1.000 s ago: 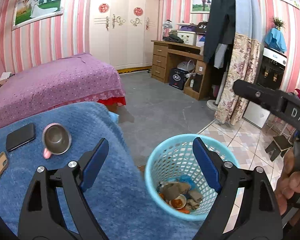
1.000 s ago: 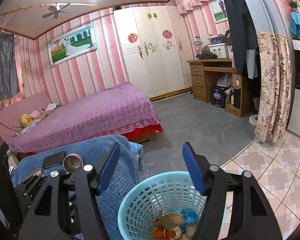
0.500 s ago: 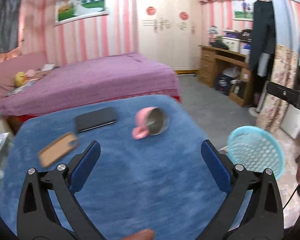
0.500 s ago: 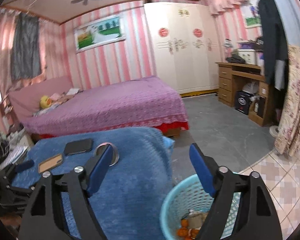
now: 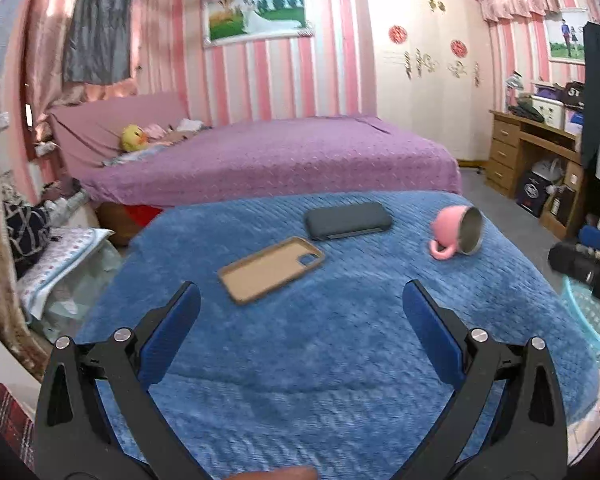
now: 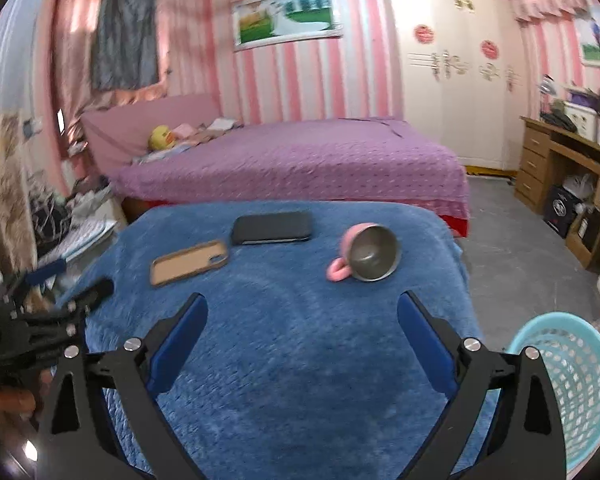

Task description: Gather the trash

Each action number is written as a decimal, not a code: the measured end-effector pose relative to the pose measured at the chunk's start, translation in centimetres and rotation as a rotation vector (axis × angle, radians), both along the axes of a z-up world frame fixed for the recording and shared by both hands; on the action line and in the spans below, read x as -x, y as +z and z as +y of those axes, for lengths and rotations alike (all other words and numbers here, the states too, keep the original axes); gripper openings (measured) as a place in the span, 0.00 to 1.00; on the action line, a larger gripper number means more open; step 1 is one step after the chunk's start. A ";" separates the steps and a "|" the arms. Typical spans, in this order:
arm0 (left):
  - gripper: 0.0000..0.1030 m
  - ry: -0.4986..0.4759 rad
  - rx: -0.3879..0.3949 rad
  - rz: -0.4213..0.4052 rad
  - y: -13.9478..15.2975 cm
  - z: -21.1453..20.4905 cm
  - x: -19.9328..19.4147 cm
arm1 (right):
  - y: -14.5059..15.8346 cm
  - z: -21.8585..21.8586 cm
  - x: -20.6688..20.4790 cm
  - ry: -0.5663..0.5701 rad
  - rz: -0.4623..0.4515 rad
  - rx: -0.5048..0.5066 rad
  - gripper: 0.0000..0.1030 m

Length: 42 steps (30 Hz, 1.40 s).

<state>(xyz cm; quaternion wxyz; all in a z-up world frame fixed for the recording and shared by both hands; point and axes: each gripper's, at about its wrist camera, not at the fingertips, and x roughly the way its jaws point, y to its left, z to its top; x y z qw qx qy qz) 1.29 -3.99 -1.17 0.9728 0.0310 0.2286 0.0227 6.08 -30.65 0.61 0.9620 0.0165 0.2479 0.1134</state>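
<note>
A light blue mesh trash basket (image 6: pixel 568 384) stands on the floor at the right of the blue-covered table (image 6: pixel 300 360); its rim also shows in the left wrist view (image 5: pixel 588 312). No loose trash shows on the table. My left gripper (image 5: pixel 300 312) is open and empty over the table's near part. My right gripper (image 6: pixel 302 316) is open and empty over the table, left of the basket. The right gripper shows at the right edge of the left wrist view (image 5: pixel 588 260); the left gripper shows at the left edge of the right wrist view (image 6: pixel 60 304).
On the table lie a tan phone case (image 5: pixel 272 268), a dark phone (image 5: pixel 348 220) and a tipped pink mug (image 5: pixel 456 232), seen also in the right wrist view (image 6: pixel 366 252). A purple bed (image 5: pixel 280 156) stands behind. A wooden desk (image 5: pixel 532 152) is at the far right.
Both grippers have swung left, away from over the basket to over the table. The basket has slid to the right edge of both views. Both stay open and empty.
</note>
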 end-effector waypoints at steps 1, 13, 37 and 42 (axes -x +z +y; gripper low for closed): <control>0.95 0.004 0.003 -0.008 0.1 0.3 0.2 | 0.0 0.5 0.0 0.007 0.001 0.005 0.91; 0.95 0.006 0.042 -0.019 -0.1 1.9 1.3 | 0.8 2.3 0.9 -0.006 -0.050 0.036 0.92; 0.95 -0.039 0.079 0.018 -0.5 -0.1 0.9 | 1.3 -0.6 0.9 -0.048 -0.041 0.025 0.92; 0.95 -0.037 0.083 0.017 -0.4 -0.1 1.0 | 1.3 -0.6 1.0 -0.047 -0.041 0.022 0.92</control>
